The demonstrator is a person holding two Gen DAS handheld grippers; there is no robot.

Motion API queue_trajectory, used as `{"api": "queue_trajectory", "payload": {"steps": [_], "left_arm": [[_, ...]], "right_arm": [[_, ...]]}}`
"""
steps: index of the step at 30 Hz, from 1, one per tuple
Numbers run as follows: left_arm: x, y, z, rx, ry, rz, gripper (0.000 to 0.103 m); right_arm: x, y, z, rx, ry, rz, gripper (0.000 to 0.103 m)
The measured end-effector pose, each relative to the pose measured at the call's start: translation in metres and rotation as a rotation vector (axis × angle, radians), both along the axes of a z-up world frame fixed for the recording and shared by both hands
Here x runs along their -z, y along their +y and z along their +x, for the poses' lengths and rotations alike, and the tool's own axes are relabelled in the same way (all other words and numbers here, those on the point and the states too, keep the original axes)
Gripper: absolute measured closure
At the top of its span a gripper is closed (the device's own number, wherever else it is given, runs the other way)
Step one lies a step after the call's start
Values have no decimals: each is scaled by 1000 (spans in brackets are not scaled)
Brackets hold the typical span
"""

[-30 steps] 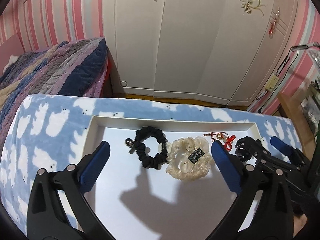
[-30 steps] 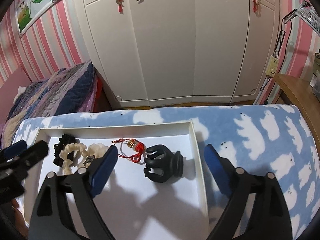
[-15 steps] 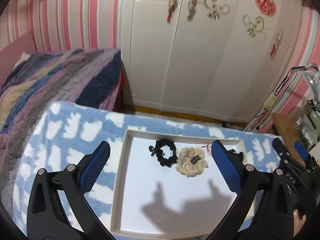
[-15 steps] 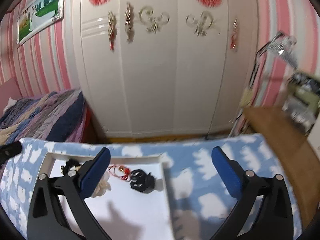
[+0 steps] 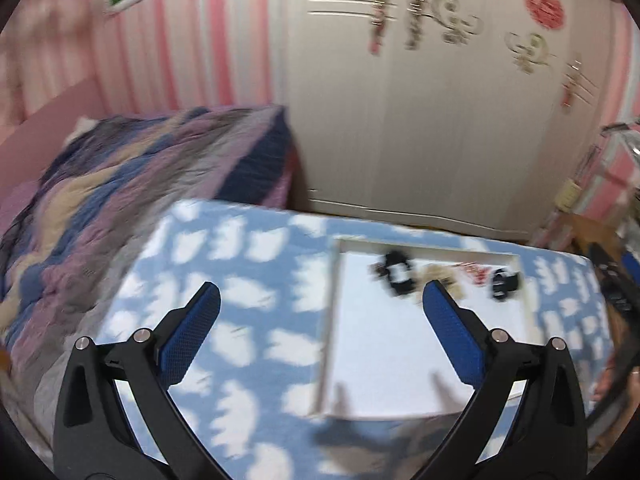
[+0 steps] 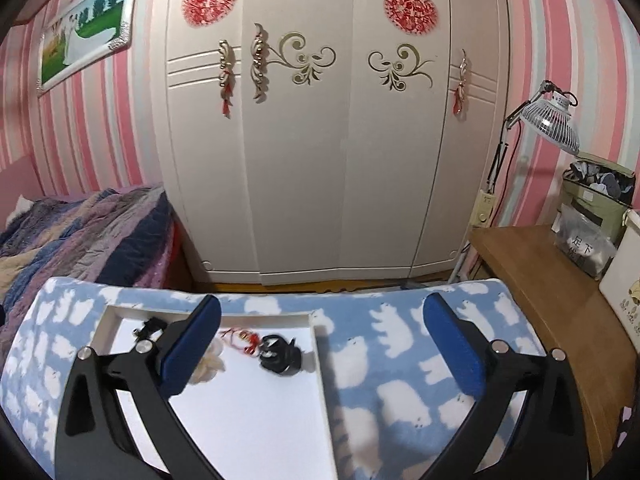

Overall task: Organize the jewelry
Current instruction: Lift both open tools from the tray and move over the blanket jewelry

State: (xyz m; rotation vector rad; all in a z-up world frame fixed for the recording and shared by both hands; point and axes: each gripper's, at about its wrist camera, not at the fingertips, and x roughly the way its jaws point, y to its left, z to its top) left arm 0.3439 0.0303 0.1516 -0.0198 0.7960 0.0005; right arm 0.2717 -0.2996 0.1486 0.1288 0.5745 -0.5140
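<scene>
We are holding both the left gripper [image 5: 322,306] and right gripper [image 6: 322,320] wide open and empty, the white shallow tray [image 6: 320,364] lying beyond the jaws. Its black plastic claw clip [image 6: 279,354] and red corded charm [image 6: 244,338] are sitting between the right jaws, farther off. We are risking a careless sweep nudging the tray off the cloud-patterned blue blanket [image 6: 400,344].

The whole left-wrist view is smeared by motion blur. In the shallow white rectangular tray [image 5: 334,308], the black fabric scrunchie [image 5: 396,276] is a dark smudge. In the right-wrist view a blue finger pad [image 6: 192,344] covers most of the cream scrunchie [image 6: 208,364] there.
</scene>
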Motion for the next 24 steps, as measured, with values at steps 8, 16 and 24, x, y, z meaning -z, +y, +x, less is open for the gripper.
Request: {"api": "queue_trajectory", "payload": {"steps": [8, 16, 24], "left_arm": [[46, 70, -75, 12, 75, -72, 3], [91, 86, -138, 41, 143, -73, 3], [111, 95, -172, 57, 188, -110, 3]], "right_arm": [[44, 50, -60, -38, 180, -67, 2], [66, 75, -131, -50, 218, -11, 2], [86, 87, -173, -51, 277, 48, 2]]}}
